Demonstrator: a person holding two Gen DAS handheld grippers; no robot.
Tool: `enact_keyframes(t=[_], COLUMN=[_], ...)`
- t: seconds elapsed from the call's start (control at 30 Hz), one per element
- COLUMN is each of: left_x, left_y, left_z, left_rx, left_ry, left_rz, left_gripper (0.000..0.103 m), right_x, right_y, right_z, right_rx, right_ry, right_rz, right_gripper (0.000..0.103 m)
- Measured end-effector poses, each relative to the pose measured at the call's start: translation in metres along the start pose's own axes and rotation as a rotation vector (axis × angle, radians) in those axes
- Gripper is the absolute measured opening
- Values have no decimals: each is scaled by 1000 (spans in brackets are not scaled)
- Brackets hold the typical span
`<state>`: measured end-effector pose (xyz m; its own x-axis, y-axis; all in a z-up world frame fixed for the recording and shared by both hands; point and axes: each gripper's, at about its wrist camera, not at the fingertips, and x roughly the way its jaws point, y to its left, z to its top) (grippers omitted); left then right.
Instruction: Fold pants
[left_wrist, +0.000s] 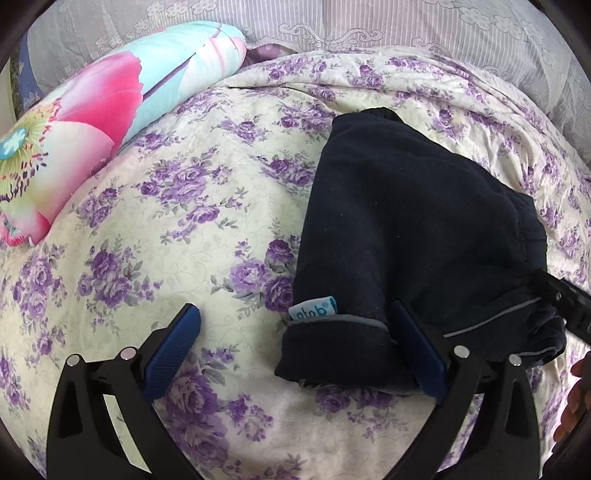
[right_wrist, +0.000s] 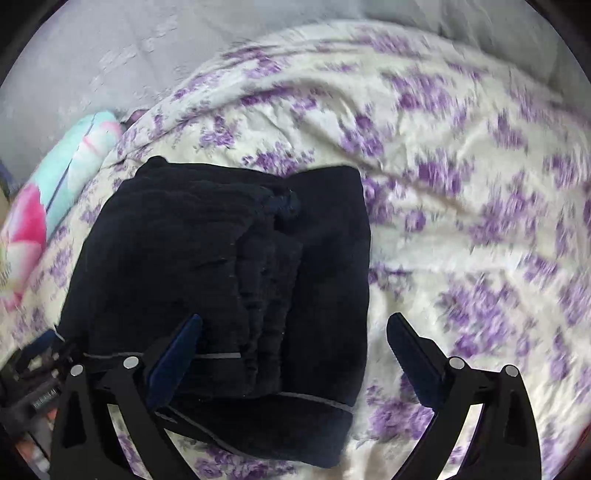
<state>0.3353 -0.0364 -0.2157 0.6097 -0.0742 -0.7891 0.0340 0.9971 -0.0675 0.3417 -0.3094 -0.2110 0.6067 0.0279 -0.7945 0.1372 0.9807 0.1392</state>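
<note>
Pants (left_wrist: 406, 236) lie folded on bed (left_wrist: 184, 221); left tongs (left_wrist: 295, 332) and right tongs (right_wrist: 295, 332) open, empty. We judge folding nearly complete; next, withdraw.

The left gripper (left_wrist: 295, 325), a black two-finger frame with blue textured pads, points forward with its fingers spread wide apart and nothing held between them. The right gripper (right_wrist: 294, 332), of the same black build with dark blue pads, likewise has its fingers parted wide and grips nothing. At the right edge of the left wrist view, part of the person's bare right hand (left_wrist: 576, 398) shows beside the black body of the right gripper.
</note>
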Motion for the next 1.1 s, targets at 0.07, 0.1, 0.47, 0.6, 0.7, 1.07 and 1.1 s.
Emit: enact_keyframes(t=[0.07, 0.1, 0.47, 0.6, 0.7, 1.07, 1.1], left_x=[-1, 0, -7, -44, -86, -238, -251], left_y=[-2, -2, 8, 10, 1, -32, -33], left_z=[1, 2, 5, -2, -12, -23, -23], left_rx=[13, 17, -44, -30, 50, 136, 136], left_ry=[0, 5, 57, 36, -18, -127, -141], left_rz=[8, 7, -32, -25, -4, 25, 27], left_gripper=[99, 99, 99, 98, 98, 98, 98], right_x=[12, 12, -9, -40, -78, -248, -267], right_y=[-1, 2, 6, 4, -3, -17, -15], right_z=[-1, -3, -49, -52, -70, -95, -91], right_rx=[55, 55, -63, -41, -2, 6, 9], right_ry=[17, 10, 57, 56, 11, -202, -236], right_rz=[34, 29, -105, -74, -41, -156, -152], right_gripper=[99, 99, 99, 99, 99, 99, 99])
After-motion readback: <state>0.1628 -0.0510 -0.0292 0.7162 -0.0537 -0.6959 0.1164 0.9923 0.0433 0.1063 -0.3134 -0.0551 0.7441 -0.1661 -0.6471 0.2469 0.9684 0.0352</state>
